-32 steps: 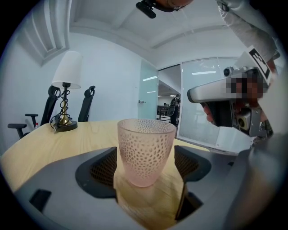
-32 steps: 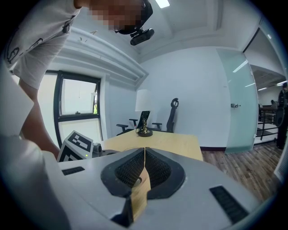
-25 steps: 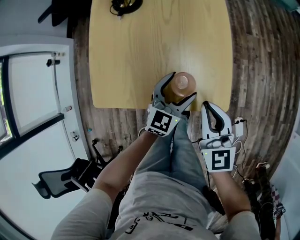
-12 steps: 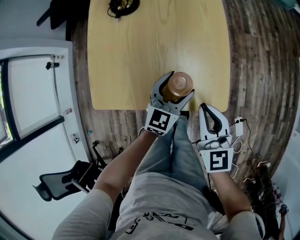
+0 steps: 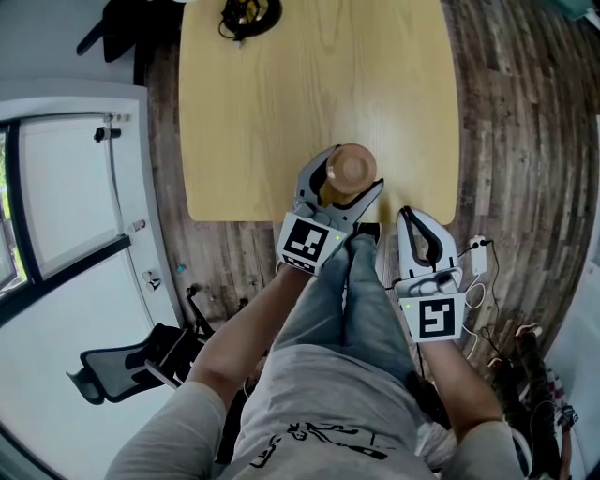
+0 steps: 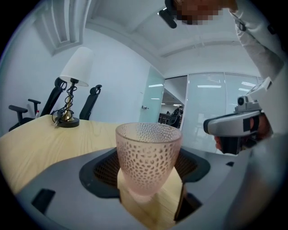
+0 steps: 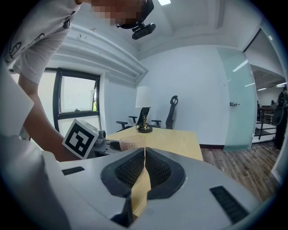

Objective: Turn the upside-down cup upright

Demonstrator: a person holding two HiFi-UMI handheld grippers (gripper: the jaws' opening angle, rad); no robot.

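Observation:
A pinkish, dimpled glass cup [image 6: 148, 157] stands mouth-up with its base on the wooden table [image 5: 272, 103], close to the near edge. My left gripper [image 5: 349, 178] is shut on it, one pad against each side. From above, in the head view, the cup [image 5: 351, 167] shows as a round brown rim between the two grey fingers. My right gripper [image 5: 419, 227] hovers just off the table's near right corner, shut with nothing in it; its pads [image 7: 155, 168] meet in the right gripper view, where the cup [image 7: 131, 143] shows small to the left.
A table lamp with a white shade [image 6: 74, 85] stands at the table's far end, its base [image 5: 246, 11] at the top of the head view. Office chairs [image 7: 171, 110] stand beyond it. The person's legs [image 5: 347, 309] are under the near edge. Cables [image 5: 483, 281] lie on the floor at right.
The left gripper and the cup have shifted slightly left and the gripper has rolled a little. The right gripper has stayed put.

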